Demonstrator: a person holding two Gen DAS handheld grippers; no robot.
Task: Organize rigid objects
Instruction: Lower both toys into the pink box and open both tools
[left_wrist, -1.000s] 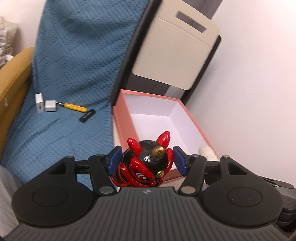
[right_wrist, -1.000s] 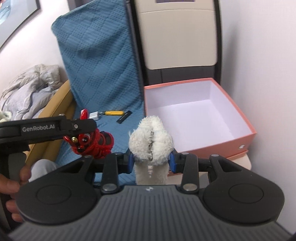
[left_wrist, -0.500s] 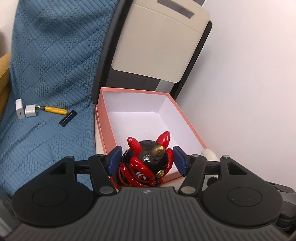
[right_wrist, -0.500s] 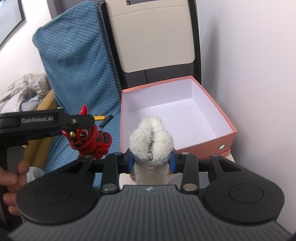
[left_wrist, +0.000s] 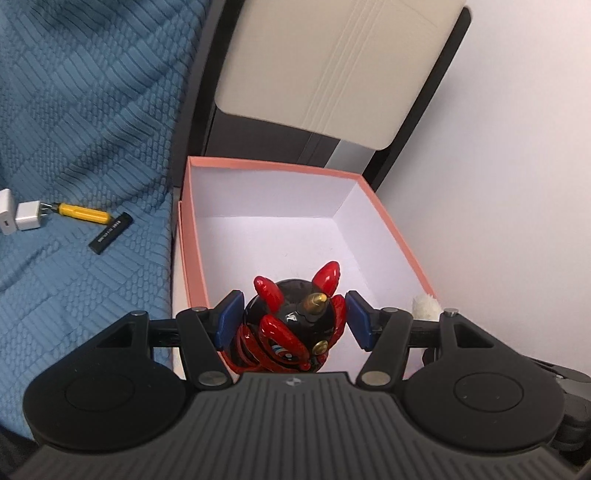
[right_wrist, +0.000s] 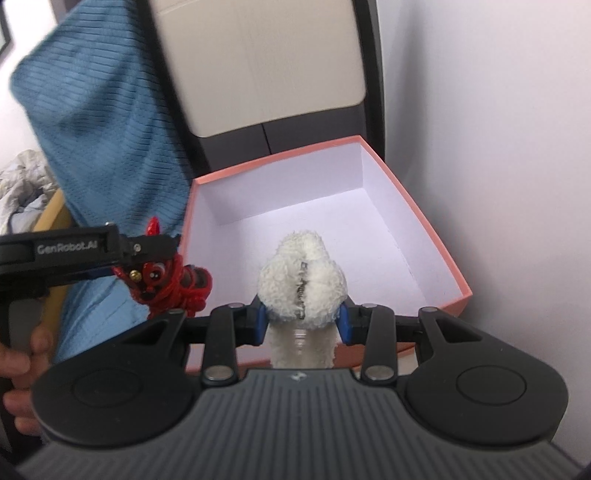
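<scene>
Box (left_wrist: 388, 229): open top, bare white floor, room for my tools to pass. Wall (left_wrist: 517, 147) close right; chair back (left_wrist: 332, 66) behind; blanket (left_wrist: 74, 110) left.

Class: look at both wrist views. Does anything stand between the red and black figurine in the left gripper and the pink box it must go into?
Nothing visible does. The red and black figurine is over the near rim of the open pink box, whose visible white floor is bare.

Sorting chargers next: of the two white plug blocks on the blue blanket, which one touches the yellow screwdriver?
The right white block, with prongs meeting the yellow screwdriver; the other block sits at the frame's left edge.
</scene>
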